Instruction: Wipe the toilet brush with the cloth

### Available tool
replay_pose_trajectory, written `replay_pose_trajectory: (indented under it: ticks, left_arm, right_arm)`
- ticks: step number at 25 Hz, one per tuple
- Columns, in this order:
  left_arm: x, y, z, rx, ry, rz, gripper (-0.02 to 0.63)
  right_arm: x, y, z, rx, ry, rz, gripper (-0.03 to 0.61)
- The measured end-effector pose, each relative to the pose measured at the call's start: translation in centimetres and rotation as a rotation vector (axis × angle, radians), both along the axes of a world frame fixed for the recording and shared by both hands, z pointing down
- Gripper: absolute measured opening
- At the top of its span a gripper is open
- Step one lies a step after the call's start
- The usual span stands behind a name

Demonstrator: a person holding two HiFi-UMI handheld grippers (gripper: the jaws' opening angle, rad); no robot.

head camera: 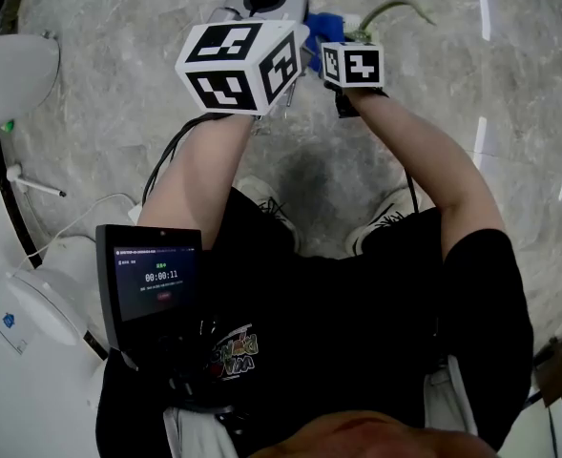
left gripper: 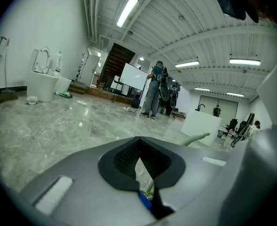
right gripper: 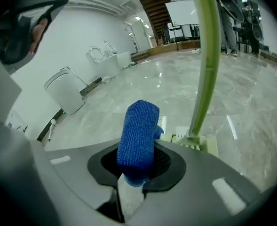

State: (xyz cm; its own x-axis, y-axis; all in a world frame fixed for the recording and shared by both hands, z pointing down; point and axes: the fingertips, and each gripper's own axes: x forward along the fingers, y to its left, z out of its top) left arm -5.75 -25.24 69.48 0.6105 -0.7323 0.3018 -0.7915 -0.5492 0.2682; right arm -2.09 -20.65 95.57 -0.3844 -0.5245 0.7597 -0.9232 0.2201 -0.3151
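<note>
1 cloth (right gripper: 138,135), 1 brush (right gripper: 205,69), 2 tongs (left gripper: 140,171) (right gripper: 131,173)

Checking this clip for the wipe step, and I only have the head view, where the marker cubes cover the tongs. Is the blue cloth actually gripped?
Observer: Yes. The right gripper view shows the right tongs shut on the blue cloth, which stands up between them as a folded roll.
Operator: Is it wiping yet?
Observer: Not that I can see. In that view, floor shows between the cloth and the green handle of the toilet brush.
Operator: And the other side?
Observer: The left tongs stand nearly together with a thin gap. I cannot tell whether they grip anything.
</note>
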Motion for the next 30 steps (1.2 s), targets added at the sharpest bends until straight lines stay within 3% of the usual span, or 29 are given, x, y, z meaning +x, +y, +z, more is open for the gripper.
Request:
replay_pose_trajectory:
  ticks: [4, 10, 12, 20, 23, 27, 30]
  left_arm:
    - [1.9, 0.3, 1.0, -0.018, 0.047, 0.003, 0.009]
    - [5.4, 1.0, 1.6, 0.003, 0.011, 0.075, 0.009]
    - [6.0, 1.1, 1.2, 0.02, -0.002, 0.094, 0.009]
    - [5.9, -0.3, 0.2, 0.066, -0.032, 0.093, 0.009]
    - [6.0, -0.3, -0.2, 0.073, -0.029, 0.1, 0.009]
    - [5.8, -0.3, 0.1, 0.072, -0.045, 0.098, 0.009]
    - [5.7, -0.2, 0.1, 0.073, -0.041, 0.096, 0.009]
  right_arm:
    - [-0.7, 4.4, 1.6, -0.018, -0.037, -0.156, 0.086]
    - [2.2, 11.2, 3.6, -0.003, 0.023, -0.633, 0.086]
    - [3.4, 11.7, 2.9, 0.01, 0.038, -0.71, 0.086]
    - [3.2, 7.7, -5.5, 0.112, -0.054, -0.774, 0.086]
    - [4.6, 5.7, -9.2, 0.163, -0.119, -0.698, 0.086]
    - [7.1, 3.2, -13.7, 0.308, -0.136, -0.571, 0.086]
    - [8.0, 3.1, -16.7, 0.378, -0.172, -0.542, 0.086]
